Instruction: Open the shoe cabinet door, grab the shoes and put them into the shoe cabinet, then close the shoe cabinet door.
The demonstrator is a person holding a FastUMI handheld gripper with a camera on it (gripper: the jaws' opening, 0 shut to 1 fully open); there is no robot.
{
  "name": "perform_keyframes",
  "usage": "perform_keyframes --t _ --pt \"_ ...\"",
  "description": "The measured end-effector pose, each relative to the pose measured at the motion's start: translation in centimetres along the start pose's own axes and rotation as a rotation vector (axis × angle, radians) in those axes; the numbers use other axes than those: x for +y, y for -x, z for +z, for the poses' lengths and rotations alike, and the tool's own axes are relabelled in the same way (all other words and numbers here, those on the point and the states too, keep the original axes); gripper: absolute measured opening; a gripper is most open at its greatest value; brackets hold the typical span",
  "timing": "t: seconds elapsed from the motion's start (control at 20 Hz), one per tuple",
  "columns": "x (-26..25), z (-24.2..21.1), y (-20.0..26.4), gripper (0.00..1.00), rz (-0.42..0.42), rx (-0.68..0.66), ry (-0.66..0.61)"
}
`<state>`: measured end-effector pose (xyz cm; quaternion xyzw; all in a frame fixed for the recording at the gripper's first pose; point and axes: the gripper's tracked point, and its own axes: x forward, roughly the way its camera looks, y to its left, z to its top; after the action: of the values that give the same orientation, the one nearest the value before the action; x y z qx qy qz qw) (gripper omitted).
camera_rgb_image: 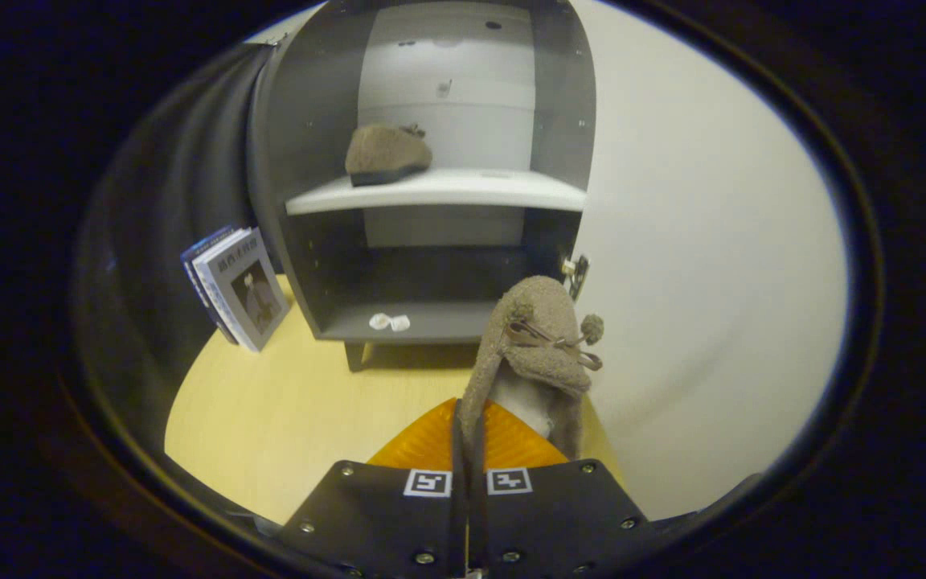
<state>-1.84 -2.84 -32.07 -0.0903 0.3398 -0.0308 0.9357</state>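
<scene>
1 brown fuzzy shoe sits low and just right of centre in the frame, toe up, pom-pom and lace bow hanging off its right side. The gripper has it: the 2 fingers are drawn close together at the bottom of the frame, pinching the thin left edge of the shoe's collar between them, so the shoe stands up just ahead of the fingertips with its pale lining facing us.

Beyond it, upper centre, the shoe cabinet stands wide open, dark walls, pale back panel. Its white middle shelf carries the 2nd shoe, same brown fuzz, sitting at the left end of the shelf, sole down. The held shoe is well apart from that one, in front of the cabinet's lower right corner. Down in the lower compartment, a small crumpled white object lies on the cabinet floor; what it is I can't tell.

The cabinet door swings out to the right, a big pale panel filling the right side of the frame, with a metal hinge showing just above the held shoe's toe.

Left of the cabinet, middle left of the frame, a few books lean upright. Everything rests on a light wooden tabletop spreading across the lower left.
</scene>
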Motion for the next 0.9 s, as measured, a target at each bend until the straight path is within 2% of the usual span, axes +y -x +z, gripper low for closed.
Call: perform_keyframes --t 0.2,0.45,0.65,0.9 --pt "0.7 7.4 1.5 0.02 -0.005 -0.124 0.000" --pt "1.6 15.7 1.1 0.02 -0.003 -0.259 0.008" --pt "1.8 21.6 -0.9 0.02 -0.004 -0.317 0.039" --pt "2.0 27.0 -5.9 0.02 0.005 -0.344 0.078"
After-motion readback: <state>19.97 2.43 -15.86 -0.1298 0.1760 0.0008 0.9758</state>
